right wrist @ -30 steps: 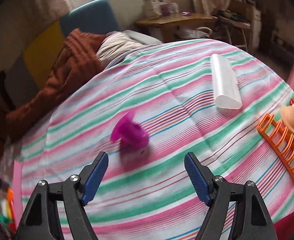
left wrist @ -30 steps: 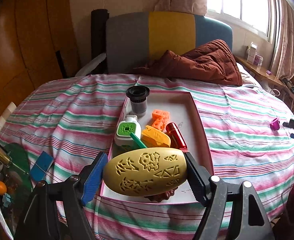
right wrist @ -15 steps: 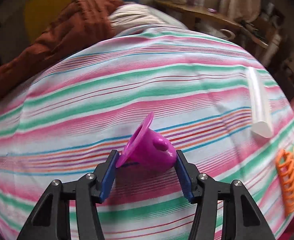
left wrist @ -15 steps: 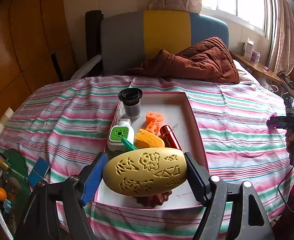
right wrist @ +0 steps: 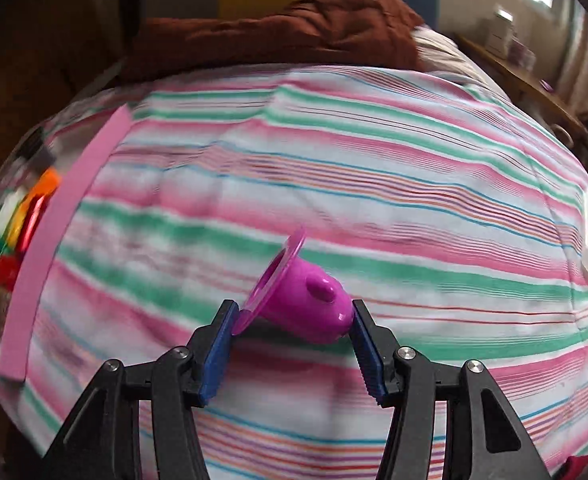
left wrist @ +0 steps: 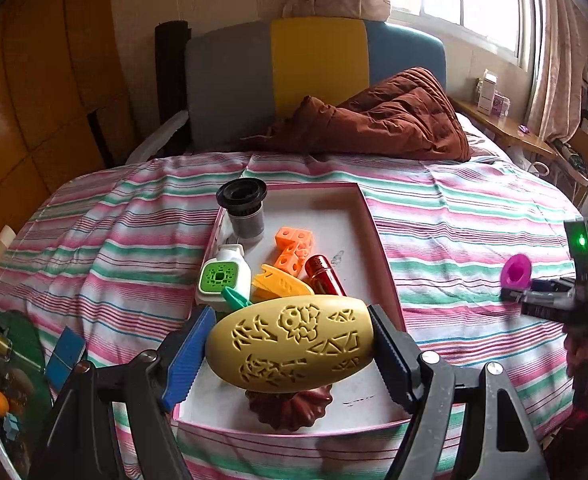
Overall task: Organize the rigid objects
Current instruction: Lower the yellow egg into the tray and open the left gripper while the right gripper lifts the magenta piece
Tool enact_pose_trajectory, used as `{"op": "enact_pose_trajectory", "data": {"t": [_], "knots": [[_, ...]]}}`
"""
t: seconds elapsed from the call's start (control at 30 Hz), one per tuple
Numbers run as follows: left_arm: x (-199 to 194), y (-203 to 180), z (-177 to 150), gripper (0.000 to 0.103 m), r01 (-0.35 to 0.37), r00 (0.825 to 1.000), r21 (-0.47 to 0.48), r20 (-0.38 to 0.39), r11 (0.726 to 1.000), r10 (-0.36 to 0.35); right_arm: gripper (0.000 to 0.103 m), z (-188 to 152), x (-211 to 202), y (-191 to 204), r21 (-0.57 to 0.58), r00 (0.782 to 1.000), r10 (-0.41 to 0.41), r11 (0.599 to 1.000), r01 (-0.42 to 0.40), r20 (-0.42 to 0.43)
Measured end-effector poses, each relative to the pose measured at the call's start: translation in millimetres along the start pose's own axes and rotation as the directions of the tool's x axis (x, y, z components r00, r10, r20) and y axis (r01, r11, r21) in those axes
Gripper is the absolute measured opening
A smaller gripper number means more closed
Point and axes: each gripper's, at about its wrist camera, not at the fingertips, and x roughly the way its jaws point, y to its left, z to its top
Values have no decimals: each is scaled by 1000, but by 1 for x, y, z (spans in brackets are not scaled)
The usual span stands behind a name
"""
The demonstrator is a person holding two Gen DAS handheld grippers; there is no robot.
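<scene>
Since a second ago the right tongs (right wrist: 292,342) have closed onto the small magenta plastic cup (right wrist: 301,304) and carried it above the striped bedspread (right wrist: 373,184) toward the pink-rimmed tray (left wrist: 377,236). The left tongs (left wrist: 290,354) stay clamped on the yellow carved plastic egg (left wrist: 290,344) over the tray's near end.

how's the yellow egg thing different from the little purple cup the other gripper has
The yellow carved egg is much bulkier than the magenta cup and fills the left gripper, while the cup needs a narrower grip in the right gripper. The egg is closed, matte and cut with patterns; the cup is smooth, glossy and open, with a flared rim. The egg hangs over the pink tray; the cup is over striped bedding, right of the tray. Both are clamped sideways.
</scene>
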Motion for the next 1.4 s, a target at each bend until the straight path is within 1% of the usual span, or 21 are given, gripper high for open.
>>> {"op": "enact_pose_trajectory", "data": {"t": [0.07,0.13,0.3,0.47,0.53,0.7,0.83,0.9,0.97,1.03,1.1,1.17,1.23,1.3,1.37,1.4], "knots": [[1,-2,1,77,-3,1000,10,3,1000,3,56,-4,-1,18,-58,1000,20,998,-19,16],[3,-4,3,77,-8,1000,19,1,1000,8,56,-6,-1,27,-90,999,29,996,-26,29],[11,-9,8,77,-20,1000,31,-7,999,20,57,-7,-2,25,-89,998,54,995,-50,40],[21,-18,15,77,-23,1000,43,-9,999,23,57,-5,-1,27,-94,998,55,994,-51,41],[27,-21,19,77,-12,1000,39,-18,999,13,57,-5,0,27,-96,998,52,994,-48,42],[48,-25,32,77,22,1000,33,-23,999,-21,57,-5,0,29,-99,998,47,994,-43,41],[73,-24,53,78,45,998,22,-37,999,-44,57,-5,1,30,-98,998,46,994,-42,41],[85,-24,60,78,34,998,26,-47,999,-32,57,-5,1,30,-99,998,45,994,-40,42],[98,-27,65,78,41,997,52,-63,998,-37,57,-5,1,31,-99,998,44,994,-40,43],[109,-28,67,77,61,995,47,-79,997,-57,57,-5,2,32,-101,998,43,994,-39,43],[116,-29,68,78,52,996,49,-81,997,-48,57,-5,2,32,-100,998,43,994,-39,43],[115,-29,69,78,69,995,38,-73,997,-66,57,-5,2,32,-100,998,43,994,-39,44],[110,-30,68,79,44,998,48,-51,998,-41,57,-5,2,32,-100,998,42,994,-38,45],[99,-30,67,79,36,999,61,-24,997,-35,57,-5,2,32,-99,998,40,994,-35,47],[86,-30,65,79,2,1000,75,11,997,-3,57,-5,1,33,-96,998,36,995,-31,50],[76,-30,63,79,-3,999,77,33,997,1,57,-5,1,33,-94,998,33,995,-28,51]]}}
